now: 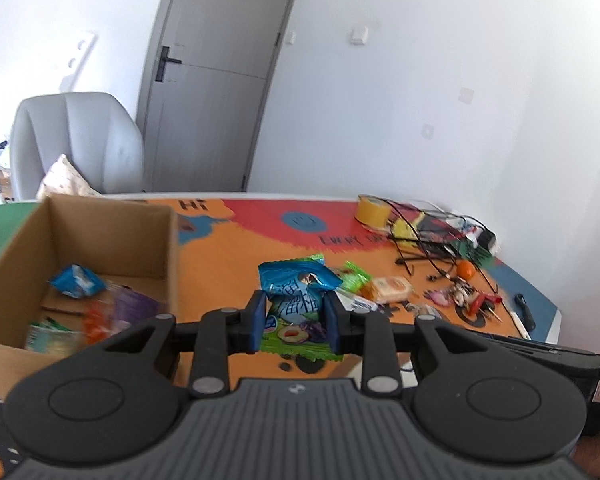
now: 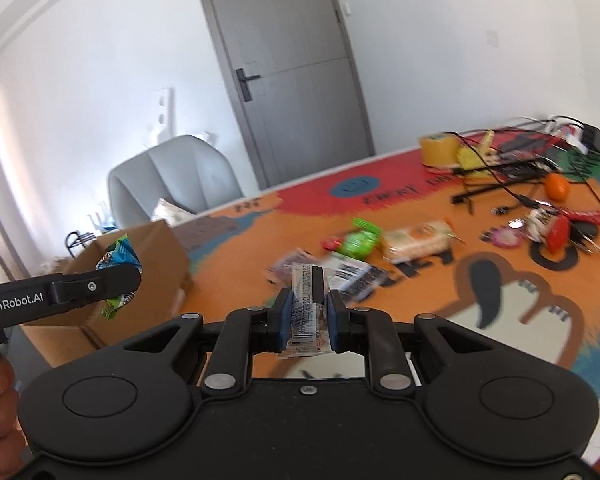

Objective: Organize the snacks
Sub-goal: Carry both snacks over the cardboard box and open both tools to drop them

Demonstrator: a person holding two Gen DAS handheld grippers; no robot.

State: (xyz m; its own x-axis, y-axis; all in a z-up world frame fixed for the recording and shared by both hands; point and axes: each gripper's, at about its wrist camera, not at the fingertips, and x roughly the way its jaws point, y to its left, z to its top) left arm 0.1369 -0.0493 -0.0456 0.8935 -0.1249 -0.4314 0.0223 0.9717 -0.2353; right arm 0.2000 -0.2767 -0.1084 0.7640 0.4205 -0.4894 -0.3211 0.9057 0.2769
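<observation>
Left wrist view: my left claw point(image 1: 296, 320) is clamped on a blue-and-green snack packet point(image 1: 300, 292), lifted clear of the colourful surface point(image 1: 236, 248), just right of the open cardboard box point(image 1: 100, 232) with packets already inside. On the right, my right claw point(image 2: 309, 318) pinches a clear barcoded snack wrapper point(image 2: 308, 312) above the surface, with a green packet point(image 2: 360, 240) and a biscuit pack point(image 2: 418, 240) lying beyond it.

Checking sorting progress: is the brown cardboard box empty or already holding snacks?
Already holding snacks: the open brown cardboard box shows a blue packet and several other wrappers on its floor.
</observation>
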